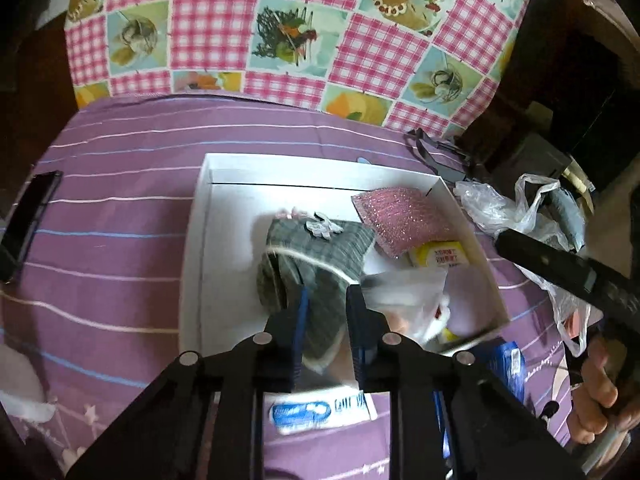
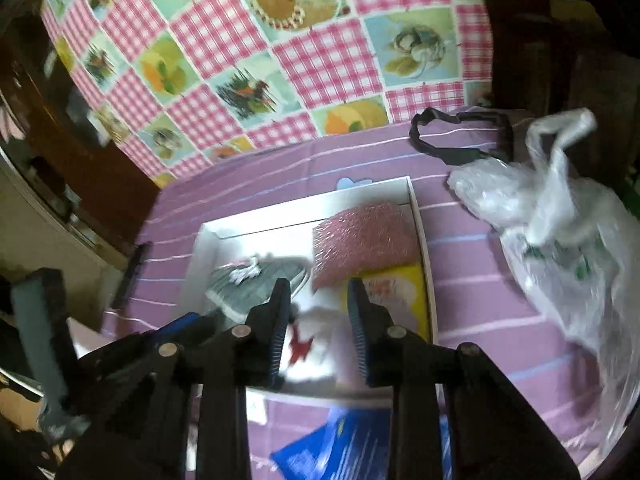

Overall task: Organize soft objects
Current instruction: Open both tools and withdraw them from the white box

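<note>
A white box lies on a purple striped cloth. In it are a grey plaid fabric item, a pink glittery sponge, a yellow packet and a clear-wrapped white item. My left gripper is over the box, its jaws closed on the near edge of the grey plaid item. My right gripper is open over the box, above the white wrapped item. The sponge and plaid item lie beyond it.
A crumpled clear plastic bag lies right of the box, with a black strap behind it. A blue and white packet lies in front of the box. A dark flat object lies at the left. A pink checked cloth hangs behind.
</note>
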Motion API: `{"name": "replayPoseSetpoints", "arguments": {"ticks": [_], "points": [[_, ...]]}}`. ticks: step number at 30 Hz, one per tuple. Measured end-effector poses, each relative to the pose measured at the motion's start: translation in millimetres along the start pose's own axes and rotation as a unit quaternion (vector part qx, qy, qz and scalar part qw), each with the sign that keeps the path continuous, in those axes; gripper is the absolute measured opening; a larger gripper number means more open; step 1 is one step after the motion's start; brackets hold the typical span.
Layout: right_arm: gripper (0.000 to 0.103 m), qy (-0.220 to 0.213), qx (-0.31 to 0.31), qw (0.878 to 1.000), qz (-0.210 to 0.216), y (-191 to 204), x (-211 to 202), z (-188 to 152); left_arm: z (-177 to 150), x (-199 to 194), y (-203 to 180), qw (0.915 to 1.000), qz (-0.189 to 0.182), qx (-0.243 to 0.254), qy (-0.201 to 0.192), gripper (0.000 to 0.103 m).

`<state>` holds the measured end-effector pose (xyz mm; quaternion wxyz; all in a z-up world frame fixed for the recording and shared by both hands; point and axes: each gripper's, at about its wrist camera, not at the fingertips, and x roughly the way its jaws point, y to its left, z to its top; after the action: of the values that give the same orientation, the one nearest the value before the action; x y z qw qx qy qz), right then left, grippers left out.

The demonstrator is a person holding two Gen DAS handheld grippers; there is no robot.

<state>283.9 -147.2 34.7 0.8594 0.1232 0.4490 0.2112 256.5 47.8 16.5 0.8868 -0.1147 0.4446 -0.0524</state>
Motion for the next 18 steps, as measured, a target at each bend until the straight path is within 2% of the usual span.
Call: {"name": "replayPoseSetpoints", "arguments": {"ticks": [2, 5, 8, 12, 14, 18], "points": [[0.033, -0.014, 0.001, 1.000, 0.001, 2.4, -13.2, -11.9, -3.6, -11.2, -0.5, 1.0000, 0.008, -0.001, -0.006, 0.019], [0.036, -0.013, -0.005, 1.000, -0.014, 11.5, -23.6, -26.3, -12.6, -25.1, 2.9, 0.9998, 0.013, -0.010, -0.011, 0.019], [0.036, -0.013, 0.008, 1.000, 0.008, 15.0, -31.9, -38.6, -21.3, -33.5, 6.2, 0.9998, -0.002, -0.015, -0.016, 0.019], [0.036, 0.008, 0.016, 1.000, 0.021, 21.7, -33.0, -53.3, -31.5, -51.1, 9.0, 0.9993, -0.006, -0.024, -0.029, 0.019], [0.036, 0.022, 0.024, 0.999, 0.029, 22.6, -30.9, -61.5, -36.9, -58.3, 8.0, 0.9993, 0.002, -0.022, -0.030, 0.019], [0.036, 0.024, 0.033, 0.998, 0.040, 25.7, -31.5, -77.2, -51.9, -67.4, 5.3, 0.9992, 0.021, -0.013, -0.032, 0.019]]}}
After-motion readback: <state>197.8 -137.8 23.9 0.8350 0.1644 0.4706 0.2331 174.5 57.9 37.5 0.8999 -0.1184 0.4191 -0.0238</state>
